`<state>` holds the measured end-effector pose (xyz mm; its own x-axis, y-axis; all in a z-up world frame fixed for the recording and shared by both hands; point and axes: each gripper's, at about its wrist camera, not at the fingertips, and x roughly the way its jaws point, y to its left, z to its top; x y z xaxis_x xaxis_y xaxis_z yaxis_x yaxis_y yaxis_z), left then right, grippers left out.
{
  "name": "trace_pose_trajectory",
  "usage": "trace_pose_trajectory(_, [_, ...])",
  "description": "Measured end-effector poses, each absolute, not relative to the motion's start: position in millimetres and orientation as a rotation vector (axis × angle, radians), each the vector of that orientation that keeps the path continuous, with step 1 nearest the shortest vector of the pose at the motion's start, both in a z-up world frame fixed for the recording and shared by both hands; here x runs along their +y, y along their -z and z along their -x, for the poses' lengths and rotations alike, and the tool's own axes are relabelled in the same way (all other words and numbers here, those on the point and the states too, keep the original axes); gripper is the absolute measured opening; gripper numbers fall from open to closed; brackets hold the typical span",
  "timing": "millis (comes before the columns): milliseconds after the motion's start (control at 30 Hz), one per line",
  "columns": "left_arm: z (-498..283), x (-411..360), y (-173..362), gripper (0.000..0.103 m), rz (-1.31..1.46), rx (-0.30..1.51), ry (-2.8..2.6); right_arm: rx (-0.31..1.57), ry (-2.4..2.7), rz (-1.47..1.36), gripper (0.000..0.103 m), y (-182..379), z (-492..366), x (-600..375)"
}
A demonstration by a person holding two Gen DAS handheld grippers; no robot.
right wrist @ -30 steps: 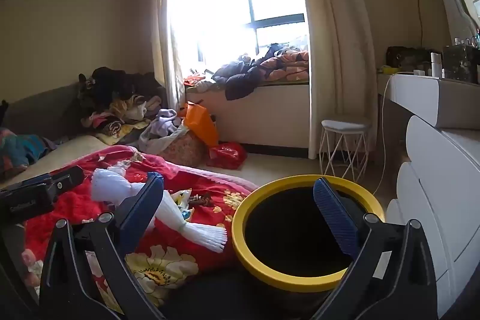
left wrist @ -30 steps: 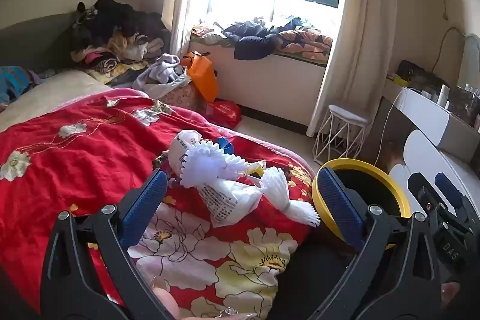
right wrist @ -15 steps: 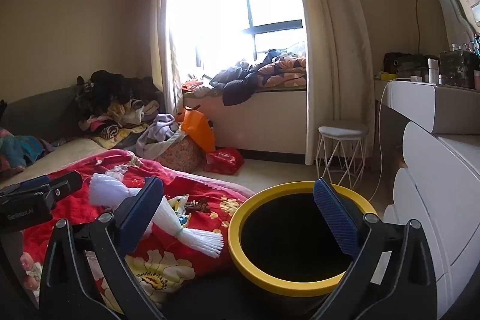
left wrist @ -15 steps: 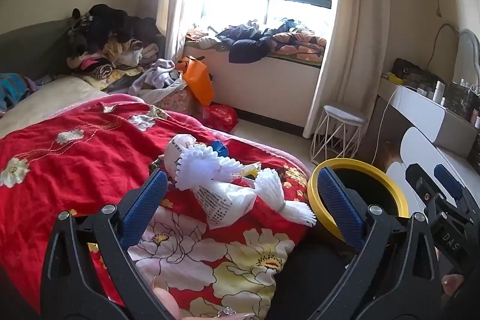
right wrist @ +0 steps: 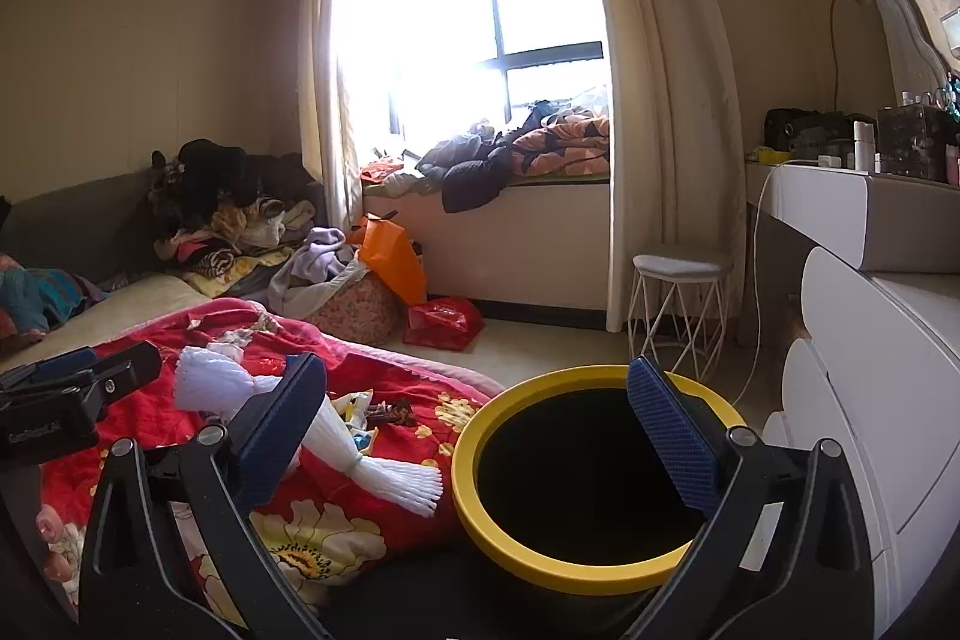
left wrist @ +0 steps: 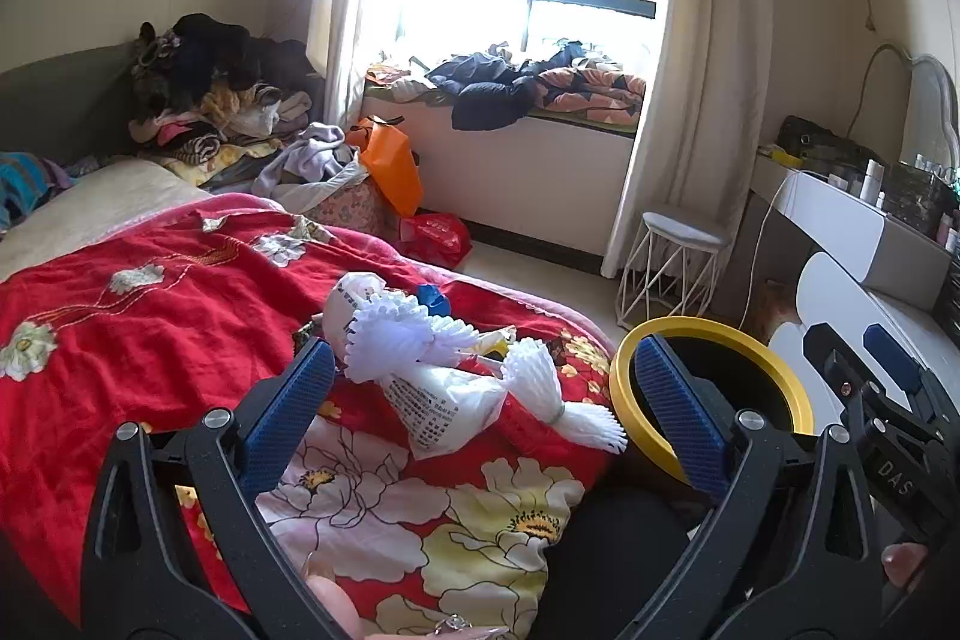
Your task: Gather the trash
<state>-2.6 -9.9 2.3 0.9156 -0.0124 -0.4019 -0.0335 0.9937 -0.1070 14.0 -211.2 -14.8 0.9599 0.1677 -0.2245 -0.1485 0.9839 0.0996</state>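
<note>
Trash pile on bed, bin alongside

White foam fruit-netting sleeves (left wrist: 534, 382) and a printed white plastic bag (left wrist: 444, 400) lie on the red floral quilt (left wrist: 138, 316), near the yellow-rimmed black bin (right wrist: 591, 472). Left gripper (left wrist: 480, 406) and right gripper (right wrist: 480, 436): jaws wide, empty.

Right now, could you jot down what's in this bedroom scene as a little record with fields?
place: bedroom, red floral blanket on bed
trash: white foam netting and printed plastic bag lying on blanket
bin: yellow-rimmed bin beside the bed
left tongs: open, holding nothing, pointed at the trash
right tongs: open, holding nothing, near bin
progress: trash not yet picked up
</note>
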Motion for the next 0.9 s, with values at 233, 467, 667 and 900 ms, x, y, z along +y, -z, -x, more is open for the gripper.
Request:
trace_pose_trajectory(233, [2.6,-9.3,-2.2,0.093,0.113,0.412,-0.011,0.235,-0.161,-0.081,0.098,16.1,-13.7,-210.5])
trace_pose_trajectory(467, [3.2,-10.0,-2.3,0.093,0.114,0.411,-0.01,0.234,-0.163,-0.078,0.098,16.0,-14.0,-209.9])
trace_pose_trajectory(667, [3.4,-10.0,-1.9,0.093,0.114,0.411,-0.01,0.238,-0.164,-0.08,0.098,15.7,-14.4,-211.2])
trace_pose_trajectory(900, [4.5,-12.5,-2.4,0.093,0.112,0.414,-0.008,0.24,-0.166,-0.077,0.098,17.9,-14.4,-211.2])
